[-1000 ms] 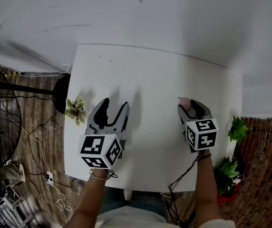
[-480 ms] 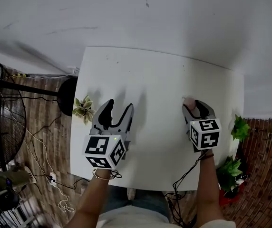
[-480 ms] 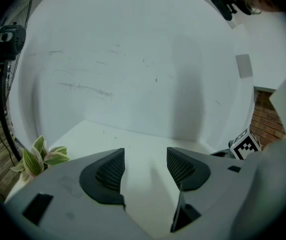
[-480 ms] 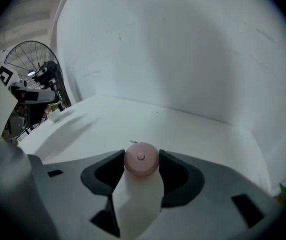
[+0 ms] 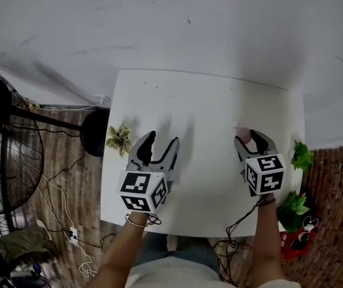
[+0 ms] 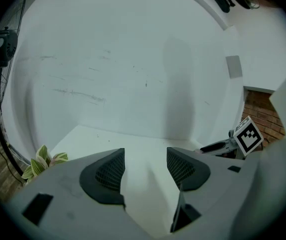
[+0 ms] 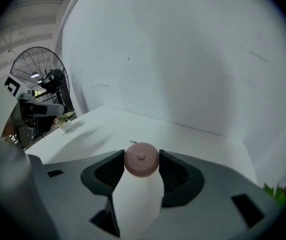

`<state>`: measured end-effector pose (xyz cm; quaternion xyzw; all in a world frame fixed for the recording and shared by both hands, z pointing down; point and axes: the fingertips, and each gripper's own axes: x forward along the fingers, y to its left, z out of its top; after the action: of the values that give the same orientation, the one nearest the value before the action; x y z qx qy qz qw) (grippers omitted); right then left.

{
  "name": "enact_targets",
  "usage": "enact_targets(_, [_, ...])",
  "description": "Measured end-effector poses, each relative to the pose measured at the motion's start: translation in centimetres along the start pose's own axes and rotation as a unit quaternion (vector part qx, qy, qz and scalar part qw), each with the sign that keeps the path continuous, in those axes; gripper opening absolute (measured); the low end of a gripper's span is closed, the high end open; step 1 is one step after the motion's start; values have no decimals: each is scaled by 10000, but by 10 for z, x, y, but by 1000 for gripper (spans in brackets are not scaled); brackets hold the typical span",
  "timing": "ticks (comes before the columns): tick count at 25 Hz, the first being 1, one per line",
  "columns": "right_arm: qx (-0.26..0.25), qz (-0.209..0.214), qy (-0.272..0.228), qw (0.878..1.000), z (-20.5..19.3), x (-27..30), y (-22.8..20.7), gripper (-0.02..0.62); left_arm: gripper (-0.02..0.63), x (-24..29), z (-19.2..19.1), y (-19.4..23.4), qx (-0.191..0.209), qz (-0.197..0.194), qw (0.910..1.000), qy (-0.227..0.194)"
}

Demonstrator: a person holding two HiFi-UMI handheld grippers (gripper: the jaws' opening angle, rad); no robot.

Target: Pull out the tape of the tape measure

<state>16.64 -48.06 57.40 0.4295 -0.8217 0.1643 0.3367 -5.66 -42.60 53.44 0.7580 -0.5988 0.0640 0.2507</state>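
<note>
A small round pink tape measure (image 7: pixel 141 159) with a centre button sits between the jaws of my right gripper (image 7: pixel 141 163), which is shut on it just above the white table (image 7: pixel 193 139). In the head view the pink tape measure (image 5: pixel 244 135) peeks out at the tip of the right gripper (image 5: pixel 250 140). A tiny tab (image 7: pixel 132 142) shows at its far side. No tape is drawn out. My left gripper (image 5: pixel 158 147) hovers over the table's left half, open and empty; in its own view the left gripper (image 6: pixel 145 165) has only bare table between its fingers.
A small potted plant (image 5: pixel 119 138) stands at the table's left edge. A standing fan (image 5: pixel 3 155) is on the floor to the left. Green plants (image 5: pixel 301 156) are off the table's right side. A white wall (image 5: pixel 177 23) rises behind the table.
Both grippers have drifted slightly right and down in the head view as the head camera shifted. Their states are unchanged.
</note>
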Motion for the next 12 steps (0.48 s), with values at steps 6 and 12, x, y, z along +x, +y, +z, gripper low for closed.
enact_targets(6, [-63, 37, -230, 9997, 18, -40, 17, 216, 264, -12, 8, -21, 164, -360, 9992, 7])
enact_targets(12, [-274, 62, -433, 9987, 38, -86, 46, 216, 262, -23, 20, -55, 595, -1210, 9908, 87])
